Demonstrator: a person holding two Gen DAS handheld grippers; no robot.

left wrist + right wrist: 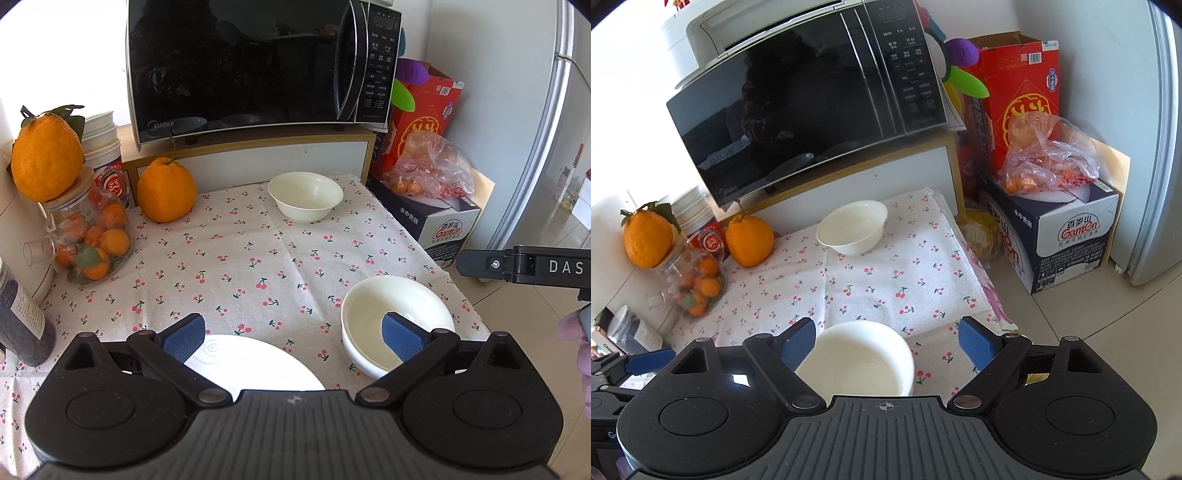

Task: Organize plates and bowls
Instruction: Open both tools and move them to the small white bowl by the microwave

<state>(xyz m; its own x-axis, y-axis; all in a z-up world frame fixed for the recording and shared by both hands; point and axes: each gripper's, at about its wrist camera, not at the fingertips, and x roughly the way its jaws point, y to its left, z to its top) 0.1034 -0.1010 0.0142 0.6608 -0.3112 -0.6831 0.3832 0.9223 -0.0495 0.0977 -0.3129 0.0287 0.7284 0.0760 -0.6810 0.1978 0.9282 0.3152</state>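
A white plate (258,365) lies on the cherry-print cloth near the front, partly under my left gripper (293,338), which is open and empty above it. A white bowl (397,325) stands at the front right; the left gripper's right pad overlaps it in view. A second white bowl (306,201) stands at the back by the microwave shelf. In the right wrist view my right gripper (888,345) is open, its fingers either side of the near bowl (860,363) and above it. The far bowl (852,227) shows behind. The right gripper's arm (524,266) shows at the right edge.
A microwave (258,66) sits on a wooden shelf at the back. Two large oranges (166,188) and a jar of small oranges (88,236) stand at the left, with paper cups and a dark bottle (22,317). Boxes and a fruit bag (1049,162) stand right of the table on the floor.
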